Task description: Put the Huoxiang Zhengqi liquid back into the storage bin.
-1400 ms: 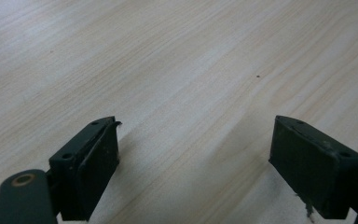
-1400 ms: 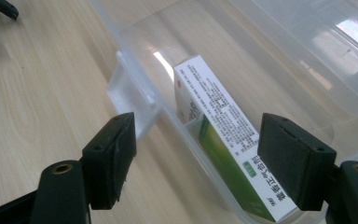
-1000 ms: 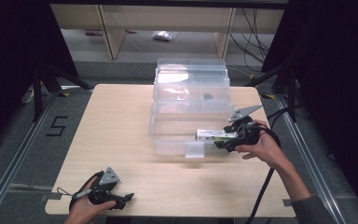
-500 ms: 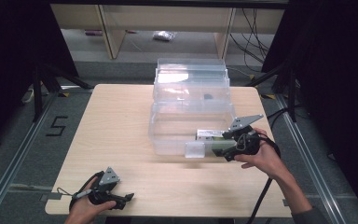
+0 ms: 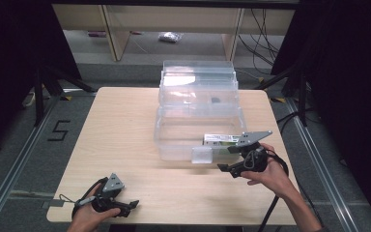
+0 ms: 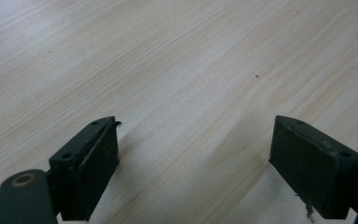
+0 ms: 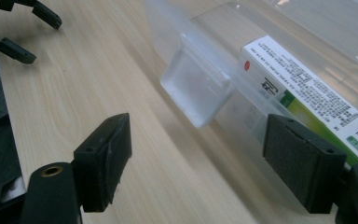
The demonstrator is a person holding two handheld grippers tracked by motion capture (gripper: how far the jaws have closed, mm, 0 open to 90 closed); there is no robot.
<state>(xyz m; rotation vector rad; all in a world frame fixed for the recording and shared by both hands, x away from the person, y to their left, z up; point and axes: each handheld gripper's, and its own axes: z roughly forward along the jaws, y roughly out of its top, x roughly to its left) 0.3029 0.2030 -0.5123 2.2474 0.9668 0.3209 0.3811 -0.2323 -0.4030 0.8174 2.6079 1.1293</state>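
A clear plastic drawer unit (image 5: 197,92) stands mid-table, and its lowest drawer (image 5: 174,133) juts toward me. Inside that drawer, at the right, lies a white and green box (image 5: 220,139), which shows through the drawer front in the right gripper view (image 7: 307,93). My right gripper (image 5: 228,159) hovers just outside the drawer front, right of its clear handle (image 5: 202,155). Its jaws (image 7: 198,123) stand open with nothing between them, pointing at that handle (image 7: 198,88). My left gripper (image 5: 128,209) rests low at the near left of the table, open (image 6: 193,126) over bare wood.
The light wooden table (image 5: 116,125) has free room left of the drawers and along its near edge. Dark stands flank the table on both sides. A shelf frame (image 5: 111,29) stands on the floor behind it. The left gripper (image 7: 23,28) shows far off in the right gripper view.
My right gripper has drawn back from the box in the drawer toward the near edge. The box stays where it lay. The left gripper has not moved.
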